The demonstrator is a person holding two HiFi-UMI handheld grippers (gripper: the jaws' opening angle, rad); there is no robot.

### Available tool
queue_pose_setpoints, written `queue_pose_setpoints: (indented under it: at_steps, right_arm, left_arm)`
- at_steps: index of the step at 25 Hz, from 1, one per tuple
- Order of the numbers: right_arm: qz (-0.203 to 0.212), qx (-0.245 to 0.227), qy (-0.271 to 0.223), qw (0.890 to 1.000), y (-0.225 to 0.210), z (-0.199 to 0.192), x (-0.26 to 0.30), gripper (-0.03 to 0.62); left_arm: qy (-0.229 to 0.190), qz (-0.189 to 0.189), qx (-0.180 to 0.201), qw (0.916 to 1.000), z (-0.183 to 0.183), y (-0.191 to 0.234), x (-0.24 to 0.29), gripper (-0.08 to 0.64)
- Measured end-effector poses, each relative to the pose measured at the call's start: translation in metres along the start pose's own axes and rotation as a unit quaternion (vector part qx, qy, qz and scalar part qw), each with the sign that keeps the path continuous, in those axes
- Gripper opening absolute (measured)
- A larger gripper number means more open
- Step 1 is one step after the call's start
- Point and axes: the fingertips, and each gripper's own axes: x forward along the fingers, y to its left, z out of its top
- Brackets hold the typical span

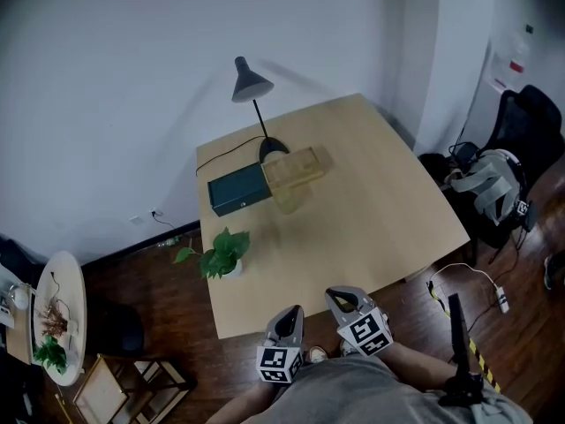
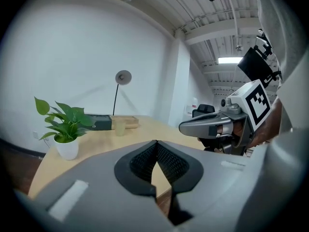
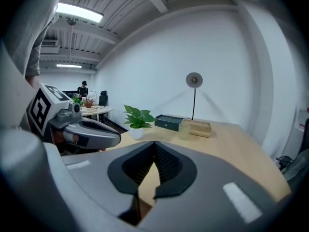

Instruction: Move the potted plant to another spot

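The potted plant (image 1: 223,255), green leaves in a small white pot, stands near the front left edge of the wooden table (image 1: 380,201). It also shows in the left gripper view as the plant (image 2: 67,127) and in the right gripper view as the plant (image 3: 137,121). My left gripper (image 1: 290,313) and right gripper (image 1: 342,296) hover side by side just off the table's near edge, well short of the plant. The left gripper (image 2: 156,143) is shut with nothing in it. The right gripper (image 3: 154,143) is shut and empty too.
At the back of the table stand a black lamp (image 1: 252,85), a dark green box (image 1: 238,192), a pale wooden box (image 1: 297,167) and a translucent cup (image 1: 285,201). A round side table (image 1: 74,283) stands left, a chair with a bag (image 1: 496,186) right.
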Motion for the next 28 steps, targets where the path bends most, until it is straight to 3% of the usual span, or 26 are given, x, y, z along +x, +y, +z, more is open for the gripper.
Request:
queue_pose_setpoints:
  at_steps: [7, 28]
  right_arm:
    - [-0.007, 0.004, -0.003, 1.000, 0.003, 0.002, -0.004, 0.006]
    - [0.007, -0.029, 0.002, 1.000, 0.014, 0.017, 0.009, 0.005]
  left_arm:
    - [-0.001, -0.016, -0.002, 0.9999, -0.004, -0.004, 0.002, 0.000]
    - [-0.009, -0.008, -0.004, 0.9999, 0.000, 0.007, -0.008, 0.000]
